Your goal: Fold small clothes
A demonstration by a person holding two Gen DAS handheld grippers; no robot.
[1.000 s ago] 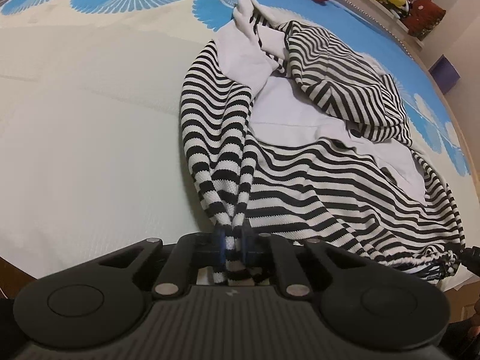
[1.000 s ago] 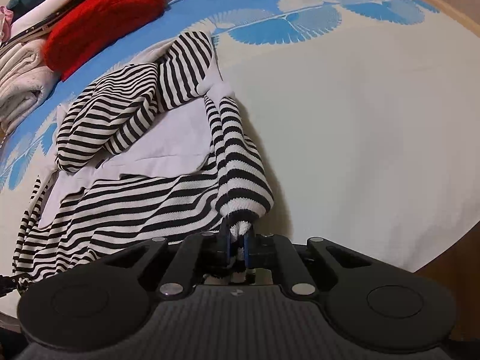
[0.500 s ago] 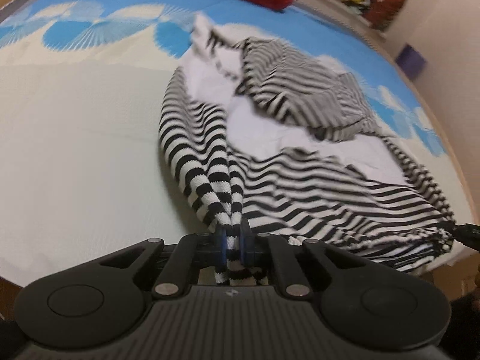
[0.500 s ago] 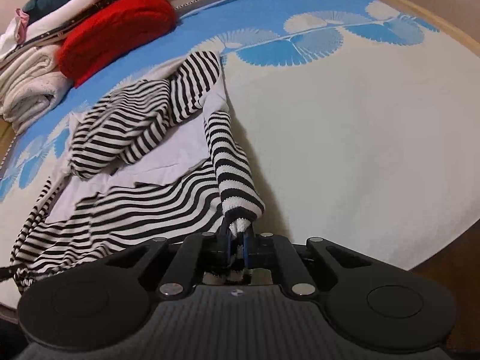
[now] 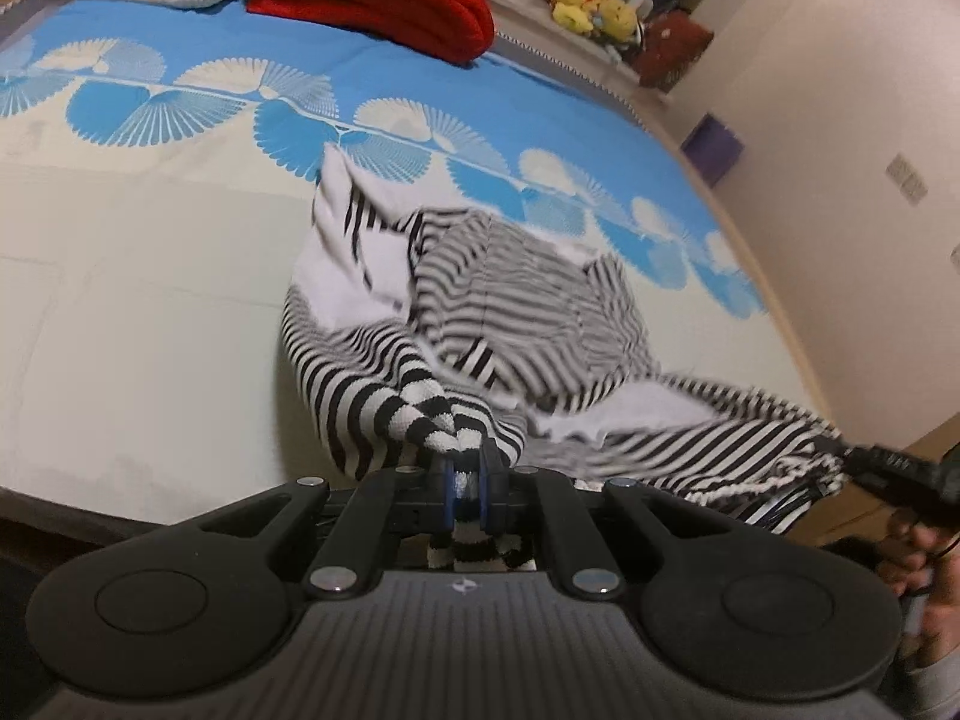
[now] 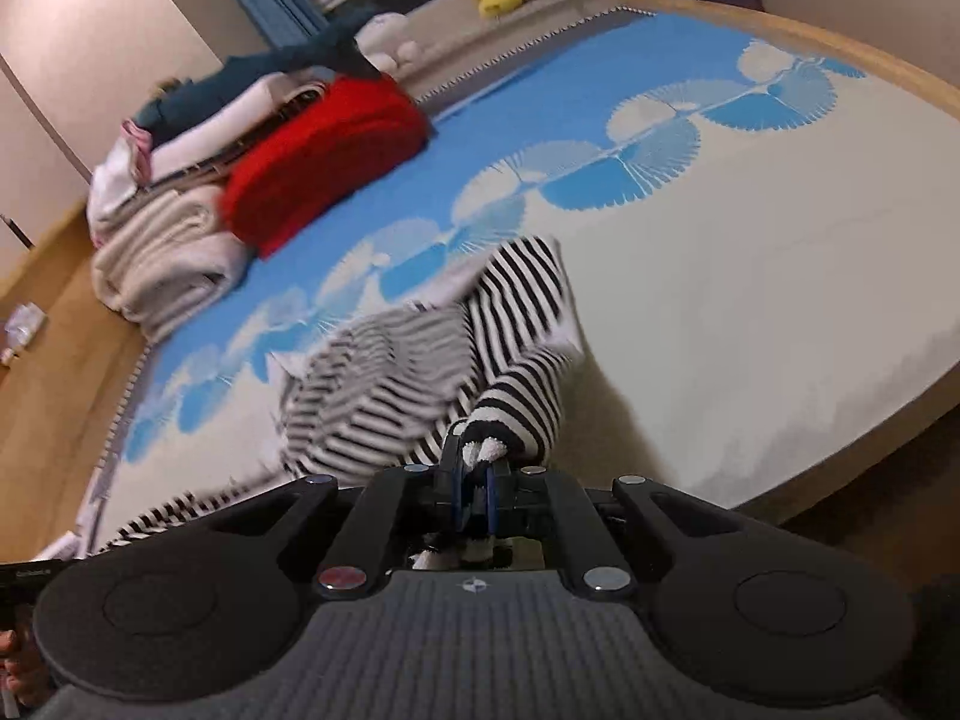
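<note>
The left gripper (image 5: 463, 483) is clamped on a bunched edge of the striped garment (image 5: 528, 324); black-and-white knit is pinched between the blue pads and a short end pokes out behind them. The right gripper (image 6: 475, 495) is likewise closed on another bunched edge of the same garment (image 6: 420, 384), a fuzzy cuff-like end being seen at the pads. The garment is partly lifted off the bed cover (image 5: 150, 300), its bulk heaped and motion-blurred toward 12 o'clock of the left gripper and toward 10–11 o'clock of the right one. A white inner panel is shown at 11 o'clock in the left view. The right gripper's tip is seen at 3 o'clock in the left view, with striped cloth stretched to it. A red folded blanket (image 6: 324, 162) is placed at the far end of the bed, beside cream folded bedding (image 6: 162, 258). Yellow plush toys (image 5: 591, 3) are set on a ledge beyond.
</note>
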